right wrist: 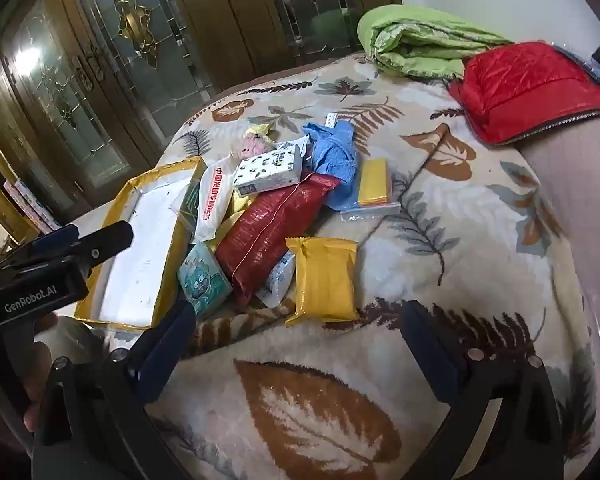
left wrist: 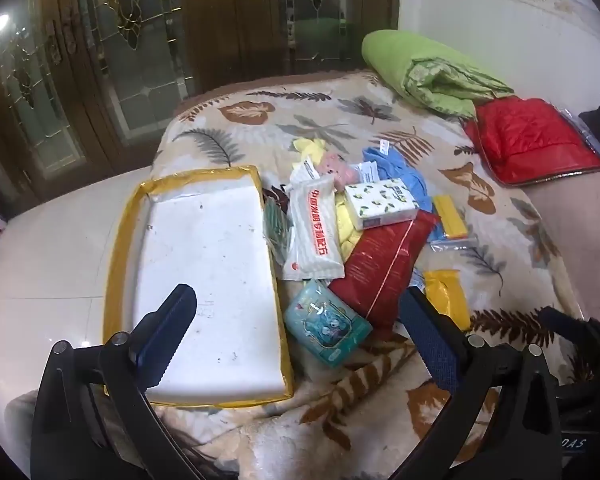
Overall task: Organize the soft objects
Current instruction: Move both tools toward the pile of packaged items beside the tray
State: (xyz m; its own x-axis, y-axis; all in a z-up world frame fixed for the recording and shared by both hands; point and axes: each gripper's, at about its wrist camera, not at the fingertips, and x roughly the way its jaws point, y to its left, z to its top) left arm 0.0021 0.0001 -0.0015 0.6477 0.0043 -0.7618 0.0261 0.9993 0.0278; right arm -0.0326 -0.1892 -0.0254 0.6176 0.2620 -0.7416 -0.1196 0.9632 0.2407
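Note:
A pile of soft packs lies on a leaf-patterned blanket (left wrist: 340,392): a red pack (left wrist: 380,264), a white pack with red writing (left wrist: 314,232), a teal tissue pack (left wrist: 326,324), a lemon-print tissue pack (left wrist: 384,204), a blue cloth (left wrist: 404,176) and a yellow pack (left wrist: 448,300). A white tray with a yellow rim (left wrist: 118,248) sits left of the pile. My left gripper (left wrist: 300,316) is open above the teal pack. My right gripper (right wrist: 300,316) is open just below the yellow pack (right wrist: 324,276); the red pack (right wrist: 272,228) lies beyond.
A folded green quilt (left wrist: 428,68) and a red quilted bag (left wrist: 532,140) lie at the far right. Wooden glass-panelled doors (left wrist: 140,60) stand behind. The left gripper's body (right wrist: 40,276) shows at the left of the right wrist view.

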